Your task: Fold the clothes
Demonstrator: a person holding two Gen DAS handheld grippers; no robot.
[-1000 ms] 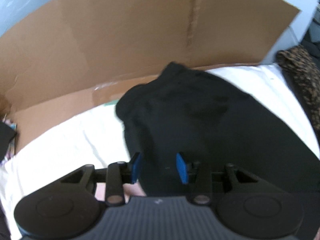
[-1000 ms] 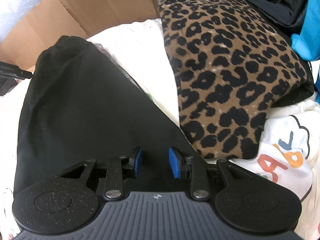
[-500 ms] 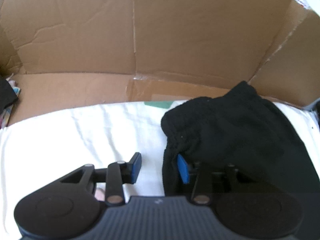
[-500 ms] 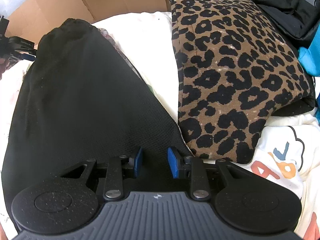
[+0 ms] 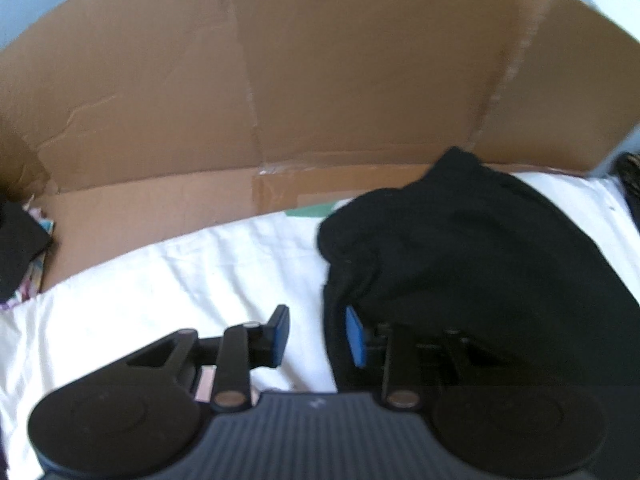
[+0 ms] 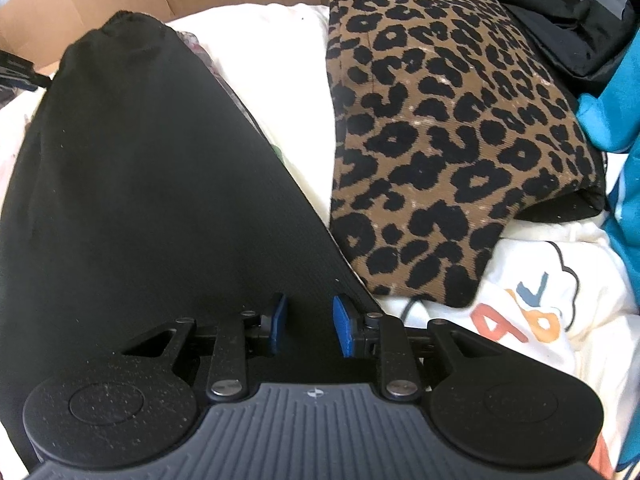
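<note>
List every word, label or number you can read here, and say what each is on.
Cream printed fabric: large coloured letters, seen upside down and partly hidden, not readable as a word.
Left gripper body: small white mark, too blurred.
Right gripper body: small round emblem, no text.
Nothing else carries text.

I work over a bed spread with a white sheet (image 5: 168,280). A black garment (image 5: 480,248) lies flat on the sheet; in my right view it (image 6: 140,184) stretches away from me. Beside it to the right lies a folded leopard-print piece (image 6: 448,128), near a cream cloth with coloured letters (image 6: 532,312). Brown cardboard (image 5: 320,80) stands along the bed's far edge.
</note>
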